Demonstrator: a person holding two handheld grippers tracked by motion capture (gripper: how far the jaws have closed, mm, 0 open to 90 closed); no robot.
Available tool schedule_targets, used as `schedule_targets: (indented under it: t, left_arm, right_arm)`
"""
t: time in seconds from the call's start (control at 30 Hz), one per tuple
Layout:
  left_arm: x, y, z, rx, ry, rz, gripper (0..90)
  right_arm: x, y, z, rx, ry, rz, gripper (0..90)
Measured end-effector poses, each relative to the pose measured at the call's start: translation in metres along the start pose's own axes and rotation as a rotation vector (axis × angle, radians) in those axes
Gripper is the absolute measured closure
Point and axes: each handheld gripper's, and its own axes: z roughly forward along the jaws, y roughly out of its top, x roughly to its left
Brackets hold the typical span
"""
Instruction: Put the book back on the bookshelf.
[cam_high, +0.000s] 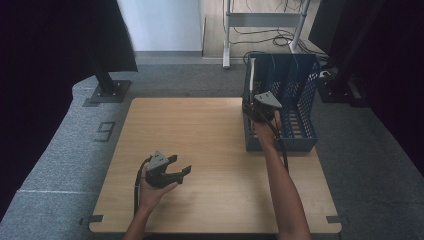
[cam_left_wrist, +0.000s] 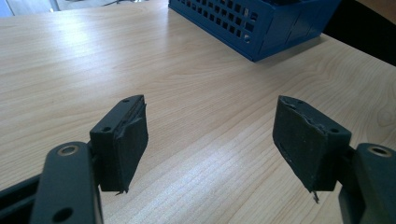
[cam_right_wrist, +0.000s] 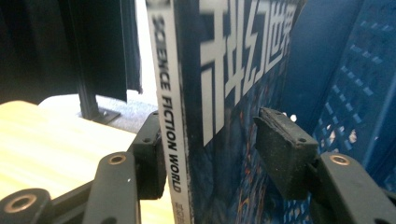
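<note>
Our left gripper (cam_high: 181, 166) hovers low at 7 o'clock, jaws spread, while our right gripper (cam_right_wrist: 210, 140) at 2 o'clock brackets, unclenched, one upright book (cam_right_wrist: 224, 93) inside one blue rack (cam_high: 300, 100).

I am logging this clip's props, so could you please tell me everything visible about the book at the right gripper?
The book stands upright at the left end of the blue rack. Its cover is dark blue with large white Chinese characters; the white spine reads SCIENCE FICTION WORLD. It looks like a thin, glossy paperback. The right gripper has its jaws open around it: the left jaw lies against the spine, the right jaw stands apart from the cover.
</note>
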Motion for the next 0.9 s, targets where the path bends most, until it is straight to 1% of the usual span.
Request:
schedule_targets:
  t: [0.17,0.23,0.27,0.33,0.43,0.7,0.77,0.9]
  left_arm:
    - [-0.001,0.0,0.0,0.002,-0.002,0.003,26.7]
    - [-0.002,0.0,0.0,0.002,-0.003,0.004,26.7]
    - [-0.002,0.0,0.001,0.002,-0.003,0.004,26.7]
    - [-0.002,0.0,0.001,0.002,-0.003,0.004,26.7]
    - [-0.001,0.0,0.001,0.003,-0.003,0.003,26.6]
    - [-0.002,0.001,-0.001,-0.002,-0.001,0.003,26.6]
    - [-0.002,0.001,-0.001,0.0,-0.001,0.003,26.6]
    - [-0.002,0.001,0.0,0.001,0.0,0.004,26.6]
  right_arm:
    - [-0.002,0.0,-0.006,-0.016,-0.013,0.011,41.8]
    - [-0.003,0.0,-0.008,-0.017,-0.006,0.021,41.3]
    - [-0.003,0.001,-0.01,-0.019,-0.002,0.035,41.2]
    - [-0.004,0.001,-0.013,-0.026,0.009,0.042,41.3]
    - [-0.003,0.002,-0.017,-0.034,0.02,0.043,41.3]
    - [-0.001,0.004,-0.026,-0.015,0.057,0.035,39.5]
    - [-0.001,0.004,-0.03,-0.033,0.065,0.033,39.9]
    - [0.001,0.002,-0.036,-0.035,0.082,0.031,39.8]
